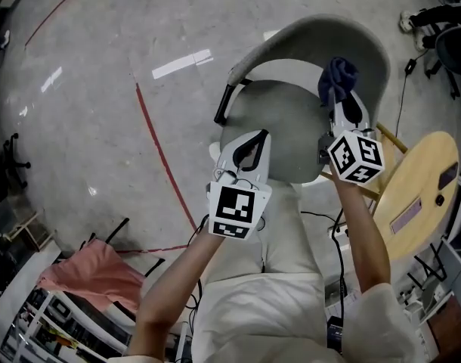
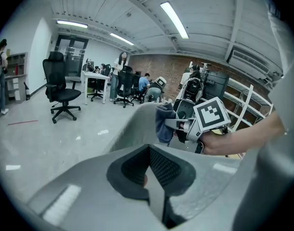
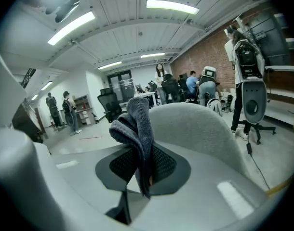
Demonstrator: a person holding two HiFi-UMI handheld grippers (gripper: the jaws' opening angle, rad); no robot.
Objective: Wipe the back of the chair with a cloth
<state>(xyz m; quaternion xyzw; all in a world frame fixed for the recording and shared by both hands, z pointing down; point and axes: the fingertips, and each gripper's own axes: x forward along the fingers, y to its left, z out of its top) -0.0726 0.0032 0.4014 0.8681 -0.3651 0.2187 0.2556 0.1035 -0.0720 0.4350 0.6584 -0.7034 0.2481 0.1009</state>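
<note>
Right claw [image 1: 337,98] pinches the cloth [image 1: 338,72] near chair back [image 1: 321,32]; left claw [image 1: 255,144] closed, empty.

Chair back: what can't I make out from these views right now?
- Head view: the outer face of the chair back, turned away from the camera.
- Right gripper view: whether the cloth touches it; the cloth itself covers the contact spot.
- Left gripper view: the tips of the right gripper, buried in the cloth.

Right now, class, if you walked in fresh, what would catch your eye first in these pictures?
The dark blue cloth stands out first, bunched in the shut right gripper and held up at the curved back of the grey chair. Next comes the left gripper, shut and empty above the seat. A pink cloth is draped at the head view's lower left.
</note>
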